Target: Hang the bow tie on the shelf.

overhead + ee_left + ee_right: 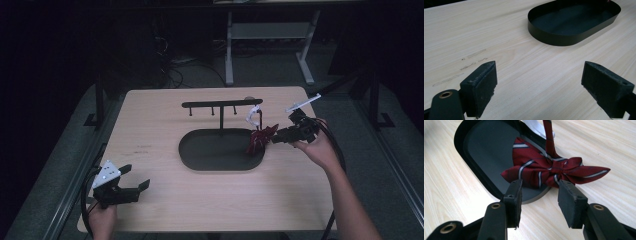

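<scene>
A dark red bow tie with grey stripes hangs by its strap from the right end of a black hanger stand, over the right end of the black oval tray. In the high view the bow tie sits just left of my right gripper. From the right gripper view, the right gripper stands open, its pads close below the bow without pressing on it. My left gripper rests open near the table's front left corner, and in its own view the left gripper has nothing between its pads.
The stand's crossbar carries small pegs and rises from the tray's back rim. The tray lies ahead of the left gripper. Bare wooden tabletop surrounds it. A desk frame stands on the floor beyond the table.
</scene>
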### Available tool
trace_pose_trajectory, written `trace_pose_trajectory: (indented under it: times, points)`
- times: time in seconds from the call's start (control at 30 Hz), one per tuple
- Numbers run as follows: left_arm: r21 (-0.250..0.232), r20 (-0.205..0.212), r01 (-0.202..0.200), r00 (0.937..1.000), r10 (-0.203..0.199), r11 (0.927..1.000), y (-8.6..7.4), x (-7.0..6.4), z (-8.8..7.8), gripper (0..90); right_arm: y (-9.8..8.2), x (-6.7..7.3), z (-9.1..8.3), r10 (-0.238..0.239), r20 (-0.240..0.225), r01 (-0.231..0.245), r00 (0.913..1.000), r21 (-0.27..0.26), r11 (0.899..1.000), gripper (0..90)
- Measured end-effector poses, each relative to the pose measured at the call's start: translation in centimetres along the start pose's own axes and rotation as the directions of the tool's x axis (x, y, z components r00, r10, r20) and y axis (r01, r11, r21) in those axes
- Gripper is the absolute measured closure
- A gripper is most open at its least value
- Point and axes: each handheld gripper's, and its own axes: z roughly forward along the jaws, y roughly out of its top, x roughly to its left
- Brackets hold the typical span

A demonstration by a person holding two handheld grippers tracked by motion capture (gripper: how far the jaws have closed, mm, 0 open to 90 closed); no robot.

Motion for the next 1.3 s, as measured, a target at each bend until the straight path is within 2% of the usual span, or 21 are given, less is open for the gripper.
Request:
trace_pose_trajectory:
  times: [0.13, 0.37, 0.6, 0.8, 1.0, 1.3]
  points:
    - [0.003, -0.001, -0.007, 1.0, 0.007, 1.0, 0.1, 0.0, 0.0, 13.0, -0.3, 0.1, -0.2, -0.004, -0.005, 0.004, 1.0, -0.009, 1.0, 53.8]
    - [0.005, 0.001, -0.005, 1.0, 0.005, 1.0, 0.1, -0.2, 0.1, 13.0, -1.6, -0.1, 0.1, 0.015, -0.016, -0.015, 0.9998, 0.008, 1.0, 52.5]
    - [0.004, -0.001, -0.005, 1.0, 0.005, 1.0, 0.1, -0.1, 0.1, 13.0, -2.1, 0.0, 0.0, 0.023, -0.028, -0.023, 0.9994, -0.01, 1.0, 52.6]
    - [0.008, 0.0, -0.008, 1.0, 0.008, 0.9999, 0.1, -0.1, 0.1, 13.0, -3.1, 0.0, 0.3, 0.027, -0.029, -0.027, 0.9992, 0.003, 1.0, 52.1]
    - [0.011, -0.002, -0.009, 1.0, 0.009, 0.9999, 0.0, 0.0, 0.1, 13.0, -4.2, 0.2, 0.0, 0.025, -0.017, -0.026, 0.9995, -0.007, 1.0, 50.5]
    - [0.014, -0.002, -0.008, 1.0, 0.008, 0.9999, 0.1, -0.1, 0.1, 13.1, -6.2, 0.2, -0.2, 0.048, -0.031, -0.049, 0.9984, -0.025, 0.999, 48.4]
